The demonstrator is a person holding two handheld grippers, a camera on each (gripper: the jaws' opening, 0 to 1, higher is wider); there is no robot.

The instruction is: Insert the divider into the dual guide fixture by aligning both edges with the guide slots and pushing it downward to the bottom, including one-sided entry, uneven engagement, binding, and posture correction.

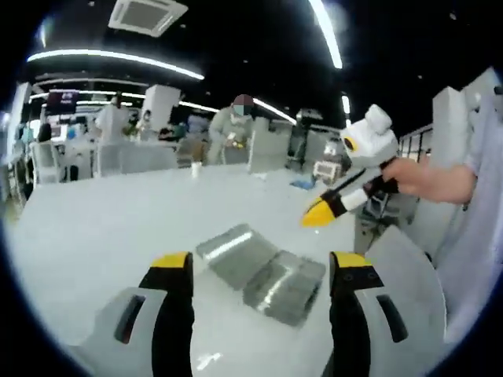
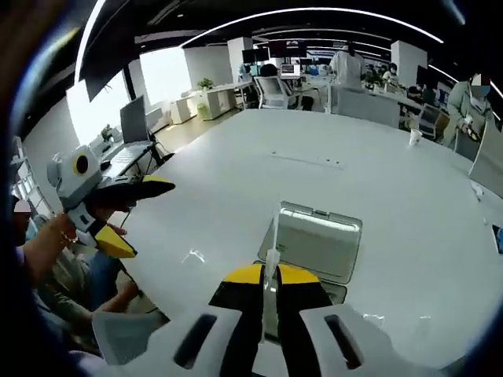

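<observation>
Table: the wide white table [image 1: 102, 236] carries everything; you are working near its curved edge.
Fixture: the dual guide fixture [image 2: 316, 239] is the metal block lying on the table just ahead of your right gripper; in the left gripper view it sits between and beyond your left jaws [image 1: 263, 273].
Right gripper: your right gripper [image 2: 267, 276] has its yellow-tipped jaws pressed together on a thin pale plate that I take to be the divider [image 2: 272, 259], held upright just in front of the fixture.
Left gripper: your left gripper [image 1: 261, 263] has its jaws spread wide with nothing between them, hovering short of the fixture; from the right gripper view it hangs off to the side [image 2: 130, 216], well apart from the fixture.
Progress: I judge you are at the start. The divider is pinched but I cannot tell whether either edge has entered a guide slot; alignment, the push to the bottom and any posture correction remain.
Writing: no brand, label or text is readable on the fixture or divider.
</observation>
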